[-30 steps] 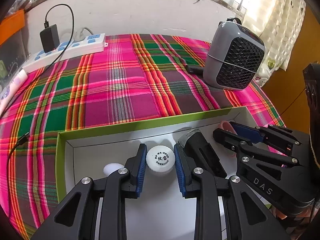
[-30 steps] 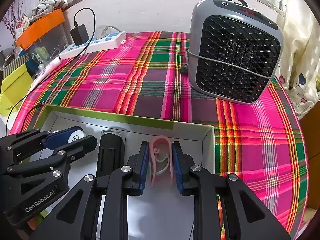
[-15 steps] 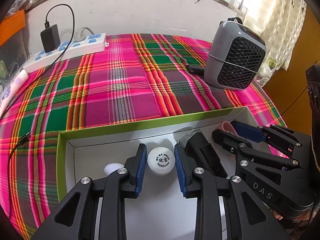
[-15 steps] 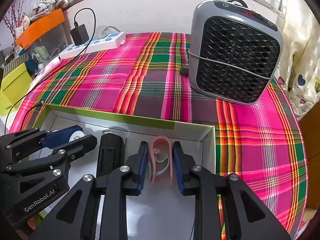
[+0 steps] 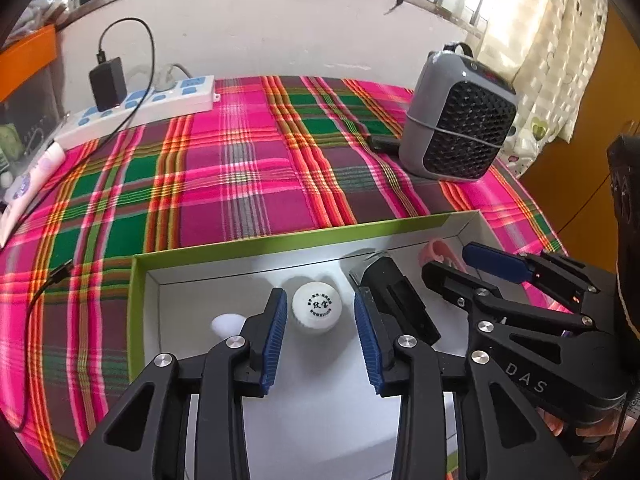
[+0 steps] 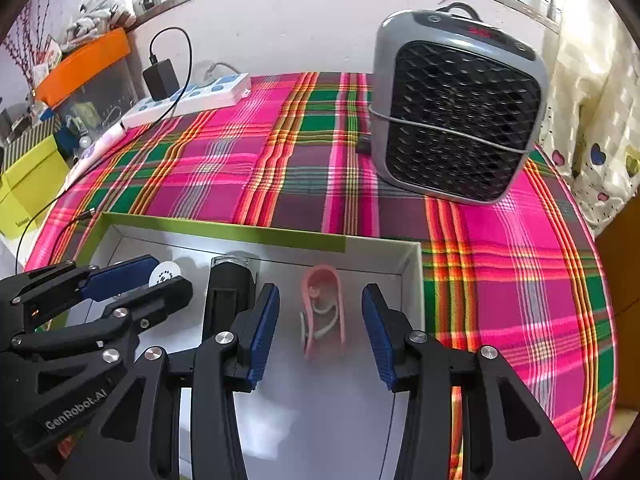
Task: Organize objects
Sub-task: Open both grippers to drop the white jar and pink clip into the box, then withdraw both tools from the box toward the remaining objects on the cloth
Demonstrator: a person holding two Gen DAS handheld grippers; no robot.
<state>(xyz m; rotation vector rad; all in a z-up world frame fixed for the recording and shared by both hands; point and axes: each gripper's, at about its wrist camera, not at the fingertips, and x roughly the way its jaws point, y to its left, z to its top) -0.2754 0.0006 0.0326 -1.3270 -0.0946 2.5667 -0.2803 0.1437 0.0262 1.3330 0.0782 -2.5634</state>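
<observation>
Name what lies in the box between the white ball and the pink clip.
A black cylindrical device lies between the white ball and the pink clip, clearest in the right wrist view.

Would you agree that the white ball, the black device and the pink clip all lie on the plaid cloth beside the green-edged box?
Not quite: the white ball, the black device and the pink clip all lie inside the green-edged box, not beside it on the plaid cloth. Both wrist views show this.

A grey heater (image 6: 458, 120) stands on the plaid cloth (image 6: 280, 168), far ahead of the tool and to its right. A white power strip (image 5: 136, 110) with a black charger (image 5: 107, 82) lies far ahead to the left, by the wall.
</observation>
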